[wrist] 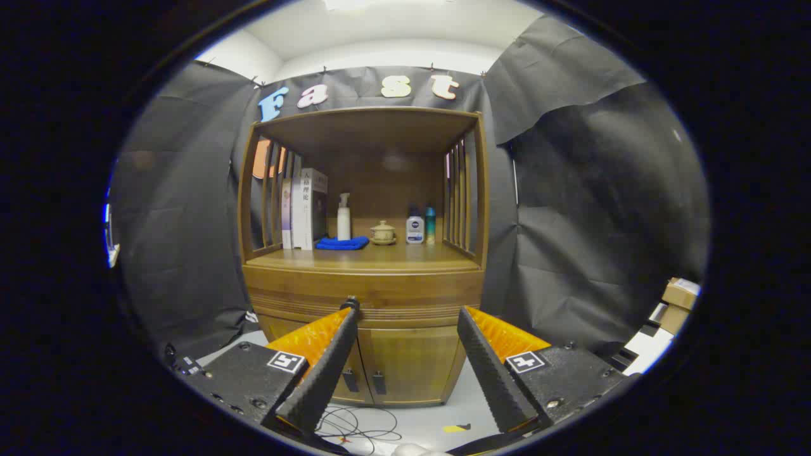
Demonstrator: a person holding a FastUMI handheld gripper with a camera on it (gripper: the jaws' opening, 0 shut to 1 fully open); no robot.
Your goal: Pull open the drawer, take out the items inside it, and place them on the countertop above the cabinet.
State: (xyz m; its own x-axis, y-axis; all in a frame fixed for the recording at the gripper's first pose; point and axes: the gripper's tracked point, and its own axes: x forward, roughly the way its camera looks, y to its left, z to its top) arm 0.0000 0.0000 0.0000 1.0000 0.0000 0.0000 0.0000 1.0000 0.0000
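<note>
book spine (pixel 305 206): Chinese characters, too small to read | bottle (pixel 415 229): label unreadable

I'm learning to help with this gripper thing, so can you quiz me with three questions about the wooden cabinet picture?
1. True or false: the wide wooden drawer under the countertop is already pulled open.
2. What lies beside the white pump bottle on the wooden countertop? A) folded blue cloth B) red cup C) banana
3. Fill in: the gripper has its fingers ____ and holds nothing.

Key
1. False: the drawer front sits flush, shut, just ahead of the fingers.
2. A: the folded blue cloth lies at the bottle's foot, next to the upright books.
3. Open: the fingers stand apart, with the two lower cabinet doors seen between them.
</note>
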